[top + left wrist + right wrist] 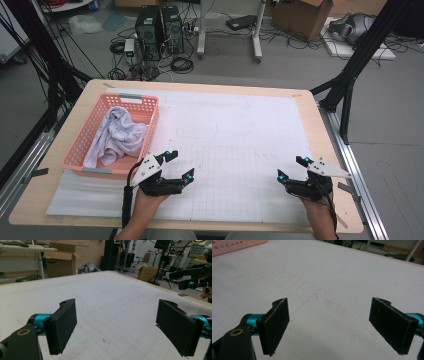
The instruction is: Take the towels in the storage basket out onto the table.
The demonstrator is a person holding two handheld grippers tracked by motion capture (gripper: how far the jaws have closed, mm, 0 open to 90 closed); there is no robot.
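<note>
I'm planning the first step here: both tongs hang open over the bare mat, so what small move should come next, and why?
Probably swing the left tongs toward the basket and down to the cloth. Both tongs are open and empty, the right tongs are far across the mat, and the cloth bunched in the basket is the one loose thing nearby.

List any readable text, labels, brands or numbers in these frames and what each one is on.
None can be read.
White gridded mat: faint pencil-like marks near its middle, too small and blurred to read.
Pink basket, white cloth: no print visible.
Left gripper, right gripper: no lettering visible on jaws or plates.
Cardboard boxes and computer towers behind the table: any labels too blurred.
</note>
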